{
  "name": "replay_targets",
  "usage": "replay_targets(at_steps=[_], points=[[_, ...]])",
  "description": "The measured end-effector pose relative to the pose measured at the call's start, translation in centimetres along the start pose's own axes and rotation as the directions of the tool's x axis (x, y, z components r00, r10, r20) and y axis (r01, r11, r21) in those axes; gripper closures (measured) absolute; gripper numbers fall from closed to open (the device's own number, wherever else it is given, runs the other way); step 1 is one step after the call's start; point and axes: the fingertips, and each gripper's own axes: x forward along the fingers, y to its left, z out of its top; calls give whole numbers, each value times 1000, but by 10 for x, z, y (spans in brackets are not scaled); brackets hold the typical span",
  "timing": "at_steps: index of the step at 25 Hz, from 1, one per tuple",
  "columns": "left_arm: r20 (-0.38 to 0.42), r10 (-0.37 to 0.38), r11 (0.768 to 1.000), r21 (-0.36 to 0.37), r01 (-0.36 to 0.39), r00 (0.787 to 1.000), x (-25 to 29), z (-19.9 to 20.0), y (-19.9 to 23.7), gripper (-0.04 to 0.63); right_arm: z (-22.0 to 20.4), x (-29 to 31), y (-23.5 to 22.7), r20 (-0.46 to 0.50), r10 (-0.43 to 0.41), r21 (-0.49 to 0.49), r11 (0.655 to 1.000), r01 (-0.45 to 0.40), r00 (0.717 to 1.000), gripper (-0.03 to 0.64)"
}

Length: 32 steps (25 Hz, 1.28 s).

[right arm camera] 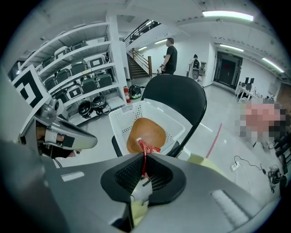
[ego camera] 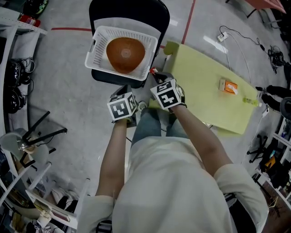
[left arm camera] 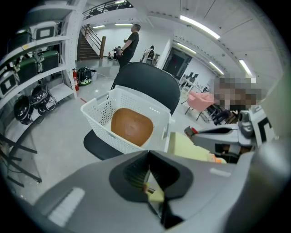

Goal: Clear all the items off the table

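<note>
In your head view, your left gripper [ego camera: 128, 88] and right gripper [ego camera: 156, 75] point at the basket [ego camera: 97, 45], the orange carton [ego camera: 228, 86] lying well off to the right of their fingers on the table [ego camera: 200, 98]; in your left gripper view the fingers [left arm camera: 129, 173] are pressed together on nothing; in your right gripper view the fingers [right arm camera: 159, 175] pinch a red sachet [right arm camera: 146, 148], the basket just beyond its tip

A basket [ego camera: 97, 34] is sitting on a chair [ego camera: 132, 10], with a round object [ego camera: 125, 54] lying in it. A table [ego camera: 204, 95] is standing right of the chair, a carton [ego camera: 228, 86] lying far right on it. The left gripper [left arm camera: 148, 170] is hovering left of the right gripper [right arm camera: 144, 169], whose 2 jaws are pinching a packet [right arm camera: 146, 148].
</note>
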Motion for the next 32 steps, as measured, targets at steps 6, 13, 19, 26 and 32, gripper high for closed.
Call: replay_targets(at_steps=[6,13,19,26,32], points=[[-17,-4,1000,-23,4,1000,13,1,20,584,13,32,17,-16,13,-4,1000,-13,1000,600],[-39,-10,1000,-23,9,999,26,-2,37,584,25,66,29,-24,26,7,1000,-26,999,600],[-44,0,998,-56,-2,999,36,-1,53,584,32,89,31,-33,33,11,999,-33,999,600],[-41,2,997,-74,-5,999,42,3,60,584,37,102,31,-31,30,10,1000,-30,999,598],[-44,0,997,-79,-3,999,43,2,62,584,36,106,32,-35,43,41,998,-42,998,460]])
